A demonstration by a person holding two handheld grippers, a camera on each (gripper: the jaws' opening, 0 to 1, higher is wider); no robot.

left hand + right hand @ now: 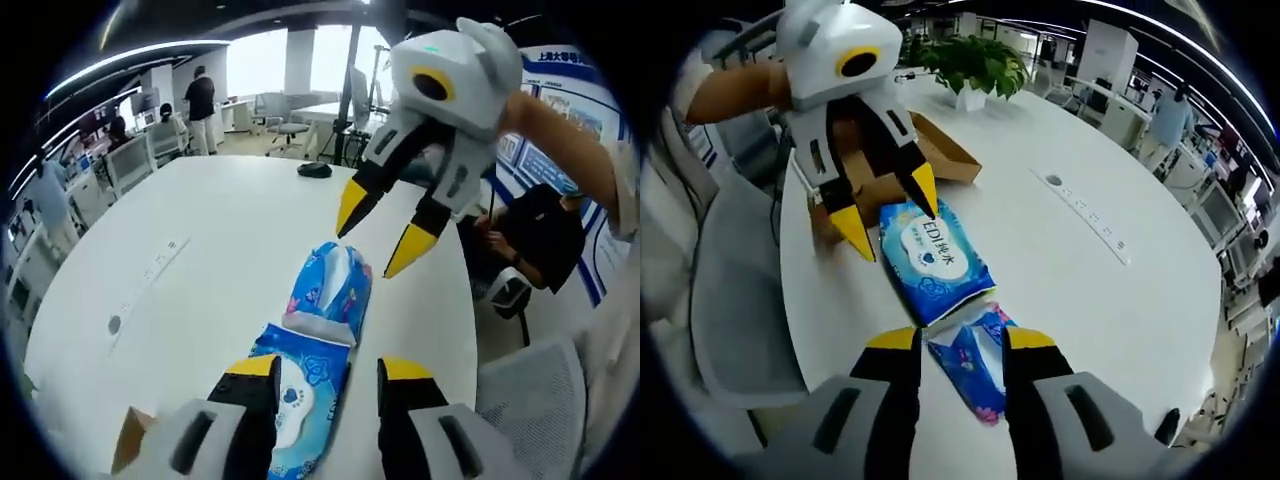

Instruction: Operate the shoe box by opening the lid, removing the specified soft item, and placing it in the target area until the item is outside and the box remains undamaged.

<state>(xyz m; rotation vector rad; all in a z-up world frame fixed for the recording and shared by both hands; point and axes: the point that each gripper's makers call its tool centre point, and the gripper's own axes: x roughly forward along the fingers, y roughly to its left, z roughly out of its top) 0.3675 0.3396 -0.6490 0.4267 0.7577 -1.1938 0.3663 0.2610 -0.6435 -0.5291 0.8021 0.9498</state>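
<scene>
Two soft packs lie end to end on the white table (pixel 200 210). One is a blue wet-wipes pack (pixel 300 385) (pixel 935 260) with a white label. The other is a blue patterned tissue pack (pixel 330 290) (pixel 975 385). My left gripper (pixel 328 368) (pixel 890 215) is open, with its jaws standing either side of the wipes pack's end. My right gripper (pixel 960 340) (pixel 378 235) is open too and hovers over the far end of the tissue pack. Behind the left gripper sits the brown cardboard shoe box (pixel 945 155) (pixel 128 440), with its top open.
A potted plant (pixel 975 65) stands beyond the box. Grey chairs (pixel 730 290) (pixel 530 400) flank the table edge. A black object (pixel 314 169) lies at the far side, and socket plates (pixel 1085 210) are set into the tabletop. A seated person (pixel 540 235) is close by.
</scene>
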